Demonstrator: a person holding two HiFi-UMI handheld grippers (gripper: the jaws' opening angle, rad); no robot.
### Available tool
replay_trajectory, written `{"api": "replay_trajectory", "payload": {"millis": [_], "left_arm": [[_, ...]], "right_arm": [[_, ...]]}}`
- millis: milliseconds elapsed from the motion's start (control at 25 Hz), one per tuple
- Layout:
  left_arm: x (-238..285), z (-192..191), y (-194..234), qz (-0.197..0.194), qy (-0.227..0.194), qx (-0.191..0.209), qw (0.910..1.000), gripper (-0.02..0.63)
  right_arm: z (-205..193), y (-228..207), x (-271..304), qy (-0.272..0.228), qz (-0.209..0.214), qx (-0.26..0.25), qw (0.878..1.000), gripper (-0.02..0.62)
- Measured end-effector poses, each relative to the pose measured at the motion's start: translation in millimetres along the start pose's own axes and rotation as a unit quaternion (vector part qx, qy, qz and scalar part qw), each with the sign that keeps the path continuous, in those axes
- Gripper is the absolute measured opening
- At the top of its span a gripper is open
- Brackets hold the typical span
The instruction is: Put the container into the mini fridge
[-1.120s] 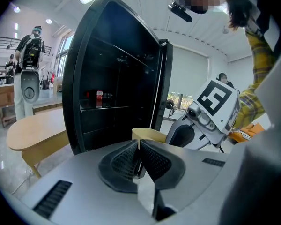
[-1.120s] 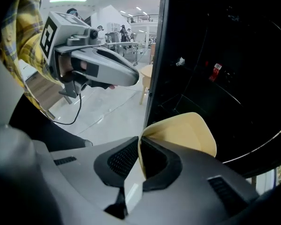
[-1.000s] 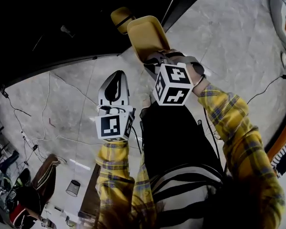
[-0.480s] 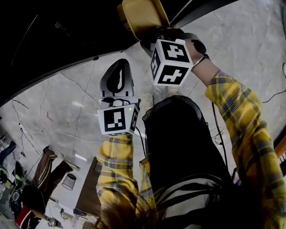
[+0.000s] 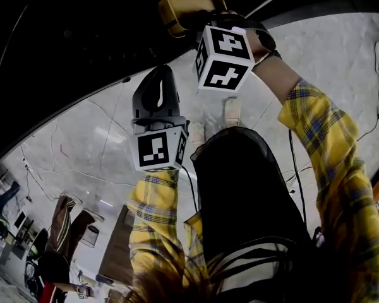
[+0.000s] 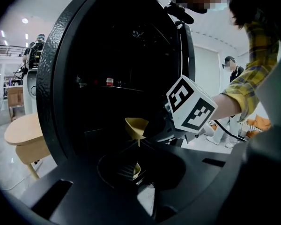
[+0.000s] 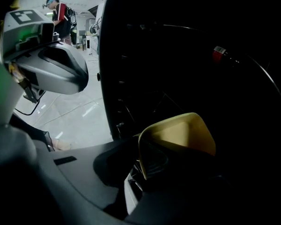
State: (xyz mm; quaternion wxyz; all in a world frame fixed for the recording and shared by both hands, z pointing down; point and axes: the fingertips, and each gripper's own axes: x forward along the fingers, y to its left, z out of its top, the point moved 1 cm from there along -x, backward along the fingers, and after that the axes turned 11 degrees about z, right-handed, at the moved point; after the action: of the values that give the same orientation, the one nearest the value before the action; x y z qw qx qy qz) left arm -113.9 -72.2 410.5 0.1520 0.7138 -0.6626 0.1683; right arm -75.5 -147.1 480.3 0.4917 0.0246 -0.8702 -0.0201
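Yellow empty container (image 7: 180, 135), held tilted by its rim, at open black mini fridge (image 6: 107, 64)

Pale floor (image 5: 82, 144); possibly wooden stool (image 6: 19, 131).

Yellow container (image 5: 177, 5) cut off at the head view's top edge, mini fridge (image 6: 107, 55) interior lost in darkness

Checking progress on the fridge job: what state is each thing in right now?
Fridge: open, interior dark.
Container: lidless, held by its rim at the fridge opening, not set down.
Right gripper: shut on the container.
Left gripper: jaws look together, nothing between them.
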Motion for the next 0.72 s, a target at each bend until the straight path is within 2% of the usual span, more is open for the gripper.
{"api": "replay_trajectory", "payload": {"millis": [360, 720], "left_arm": [[31, 4, 5, 0.007, -0.002, -0.003, 1.0, 0.023], [31, -3, 11, 0.017, 0.0, -0.011, 0.9998, 0.025]], "right_arm": [[2, -39, 21, 0.001, -0.026, 0.021, 0.999, 0.04], [1, -49, 30, -0.012, -0.055, 0.035, 0.998, 0.041]]}}
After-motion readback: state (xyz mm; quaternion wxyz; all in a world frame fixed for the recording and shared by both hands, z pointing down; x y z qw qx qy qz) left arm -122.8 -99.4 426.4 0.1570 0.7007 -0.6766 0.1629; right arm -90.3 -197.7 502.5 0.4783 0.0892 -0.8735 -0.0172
